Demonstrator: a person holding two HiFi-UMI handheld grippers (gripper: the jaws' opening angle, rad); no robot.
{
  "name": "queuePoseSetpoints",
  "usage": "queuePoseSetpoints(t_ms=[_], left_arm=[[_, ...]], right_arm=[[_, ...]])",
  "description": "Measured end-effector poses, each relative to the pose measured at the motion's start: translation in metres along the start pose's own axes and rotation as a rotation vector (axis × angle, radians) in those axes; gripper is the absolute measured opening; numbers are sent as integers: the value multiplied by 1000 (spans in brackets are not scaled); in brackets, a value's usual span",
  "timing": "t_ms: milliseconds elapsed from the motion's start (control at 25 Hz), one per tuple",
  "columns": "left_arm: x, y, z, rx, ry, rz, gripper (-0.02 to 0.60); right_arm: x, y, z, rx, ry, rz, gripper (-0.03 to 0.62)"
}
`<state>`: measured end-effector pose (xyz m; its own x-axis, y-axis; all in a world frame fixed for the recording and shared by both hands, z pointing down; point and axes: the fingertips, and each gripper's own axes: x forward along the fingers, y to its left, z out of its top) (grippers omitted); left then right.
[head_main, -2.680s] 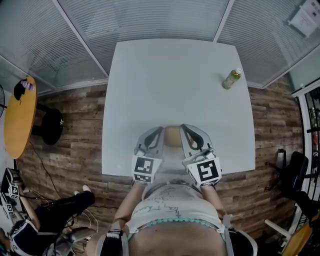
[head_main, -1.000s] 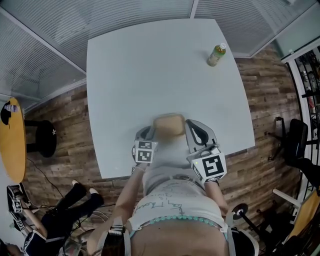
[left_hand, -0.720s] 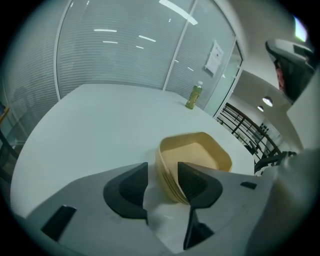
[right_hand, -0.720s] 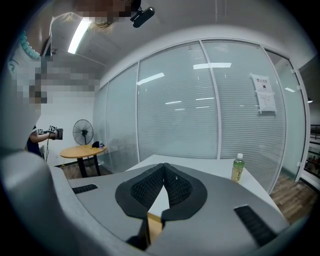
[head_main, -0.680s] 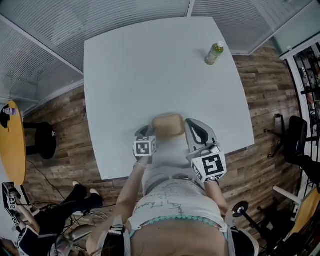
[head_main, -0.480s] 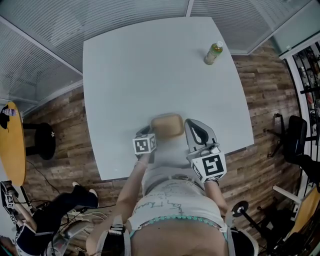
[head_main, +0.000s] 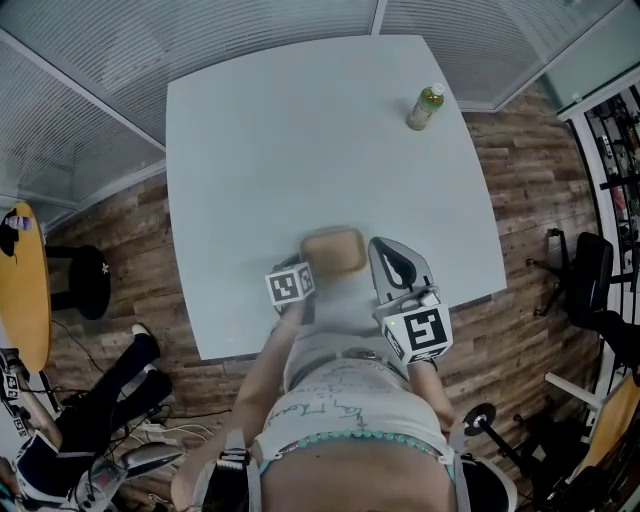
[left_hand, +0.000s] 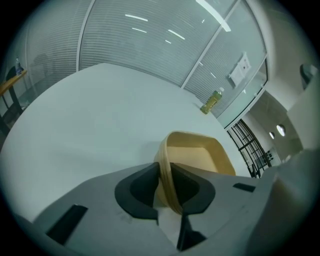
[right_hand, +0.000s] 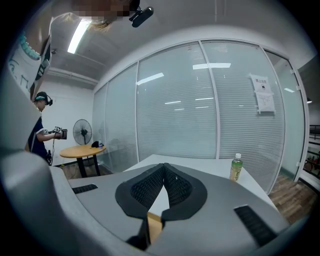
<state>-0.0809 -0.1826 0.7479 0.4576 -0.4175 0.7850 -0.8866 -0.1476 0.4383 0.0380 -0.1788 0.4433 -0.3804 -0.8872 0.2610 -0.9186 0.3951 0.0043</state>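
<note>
bowl (left_hand: 196, 156) rim pinched by left hand-held gripper (left_hand: 165, 176); right hand-held gripper (right_hand: 164, 174) pressed together.

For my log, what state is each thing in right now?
tan bowl: empty, mouth up, one wall clamped.
left tool: shut on the tan bowl's wall.
right tool: shut, tips together.
bottle: upright, capped.

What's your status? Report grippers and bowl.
Left gripper shut on tan bowl rim. Right gripper shut, beside it. Bottle at table far corner, not in the way.
</note>
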Motion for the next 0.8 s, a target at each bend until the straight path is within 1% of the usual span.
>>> queuePoseSetpoints(t_ms=[120, 400, 600, 800], left_arm=[[0, 1, -1, -24, -3, 9, 49], [-2, 1, -1, -48, -8, 14, 41], [2, 7, 7, -62, 5, 17, 38], [-15, 3, -4, -75, -3, 19, 37]], right_arm=[[-2, 1, -1, -5, 0, 4, 0], [-8, 2, 1, -9, -3, 8, 0], [5, 0, 0, -13, 1, 16, 0], [-8, 7, -4, -17, -2, 35, 0]])
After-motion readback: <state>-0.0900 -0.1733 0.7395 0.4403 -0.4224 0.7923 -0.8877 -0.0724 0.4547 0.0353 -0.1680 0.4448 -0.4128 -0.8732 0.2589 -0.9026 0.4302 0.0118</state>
